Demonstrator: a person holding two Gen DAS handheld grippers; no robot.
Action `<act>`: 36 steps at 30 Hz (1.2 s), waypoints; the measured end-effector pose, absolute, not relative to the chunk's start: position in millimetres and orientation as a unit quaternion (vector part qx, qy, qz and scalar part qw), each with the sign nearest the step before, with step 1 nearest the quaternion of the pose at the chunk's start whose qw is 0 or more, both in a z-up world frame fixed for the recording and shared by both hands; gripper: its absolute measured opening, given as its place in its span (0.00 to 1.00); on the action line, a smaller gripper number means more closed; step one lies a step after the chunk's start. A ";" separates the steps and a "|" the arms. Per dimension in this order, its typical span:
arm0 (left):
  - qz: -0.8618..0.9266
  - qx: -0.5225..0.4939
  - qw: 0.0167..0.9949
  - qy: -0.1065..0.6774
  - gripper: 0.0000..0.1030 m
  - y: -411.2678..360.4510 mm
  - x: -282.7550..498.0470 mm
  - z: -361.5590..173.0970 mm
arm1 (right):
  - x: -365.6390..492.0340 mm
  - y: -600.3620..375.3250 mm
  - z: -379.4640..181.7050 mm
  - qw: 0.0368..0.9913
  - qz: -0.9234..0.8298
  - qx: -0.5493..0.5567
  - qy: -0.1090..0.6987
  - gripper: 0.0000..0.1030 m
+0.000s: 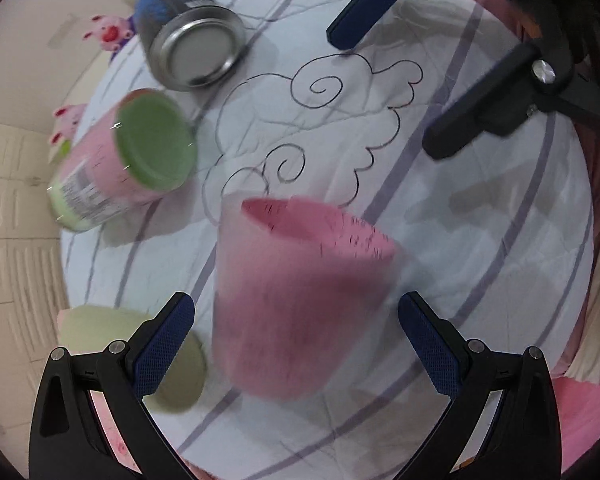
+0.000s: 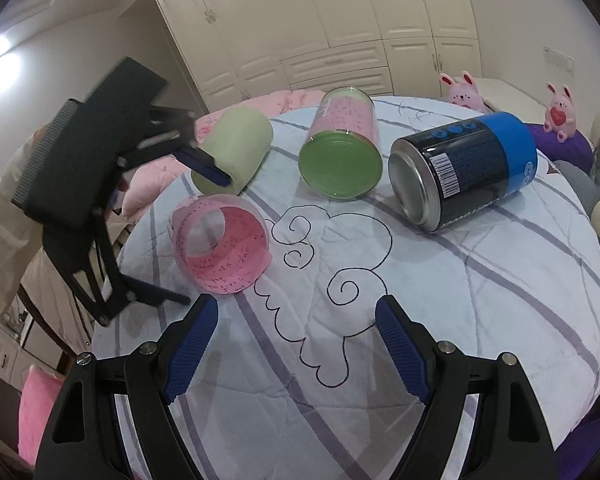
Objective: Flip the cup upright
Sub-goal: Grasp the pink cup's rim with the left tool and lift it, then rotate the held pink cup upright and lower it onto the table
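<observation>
A clear cup with a pink paper lining (image 1: 300,300) lies tilted on its side on the white quilt, its open mouth toward the right gripper; it also shows in the right wrist view (image 2: 220,244). My left gripper (image 1: 296,344) is open, its blue pads either side of the cup's base without touching. In the right wrist view the left gripper (image 2: 196,232) straddles the cup from the left. My right gripper (image 2: 296,348) is open and empty, above the quilt near the cup's mouth; it shows at the top right of the left wrist view (image 1: 384,92).
Three other containers lie on their sides: a pale green cup (image 2: 232,152), a pink cup with a green bottom (image 2: 342,148), and a black and blue can (image 2: 464,168). Pink plush rabbits (image 2: 462,88) sit behind. The quilt (image 2: 480,300) covers a round surface.
</observation>
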State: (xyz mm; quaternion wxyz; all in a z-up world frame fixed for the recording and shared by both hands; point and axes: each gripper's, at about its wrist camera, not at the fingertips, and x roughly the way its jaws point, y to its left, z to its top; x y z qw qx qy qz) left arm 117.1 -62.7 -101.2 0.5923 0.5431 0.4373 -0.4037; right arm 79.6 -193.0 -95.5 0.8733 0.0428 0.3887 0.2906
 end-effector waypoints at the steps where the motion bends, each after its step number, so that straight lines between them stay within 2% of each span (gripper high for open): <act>1: -0.409 0.539 0.591 0.440 1.00 -64.4 118.0 -101.2 | 81.2 -193.0 -96.9 0.871 0.291 0.045 0.393 0.80; 5: -0.422 0.526 0.589 0.444 1.00 -75.7 125.7 -100.7 | 88.9 -192.5 -99.6 0.868 0.288 0.049 0.401 0.80; 7: -0.426 0.521 0.590 0.445 0.92 -77.0 126.1 -98.4 | 89.5 -192.0 -99.9 0.867 0.290 0.050 0.402 0.80; 9: -0.436 0.505 0.586 0.459 0.70 -79.0 129.2 -96.9 | 89.4 -191.9 -99.7 0.868 0.288 0.050 0.402 0.80; 20: -0.400 0.445 0.668 0.443 0.69 -85.3 134.6 -73.3 | 89.4 -198.1 -98.2 0.874 0.275 0.058 0.396 0.80; 28: -0.371 0.334 0.761 0.415 0.69 -85.6 126.1 -54.0 | 87.4 -207.5 -93.9 0.891 0.244 0.062 0.378 0.80; 36: -0.305 0.184 0.854 0.379 0.69 -53.2 121.8 -36.4 | 81.6 -216.2 -87.3 0.909 0.212 0.062 0.353 0.80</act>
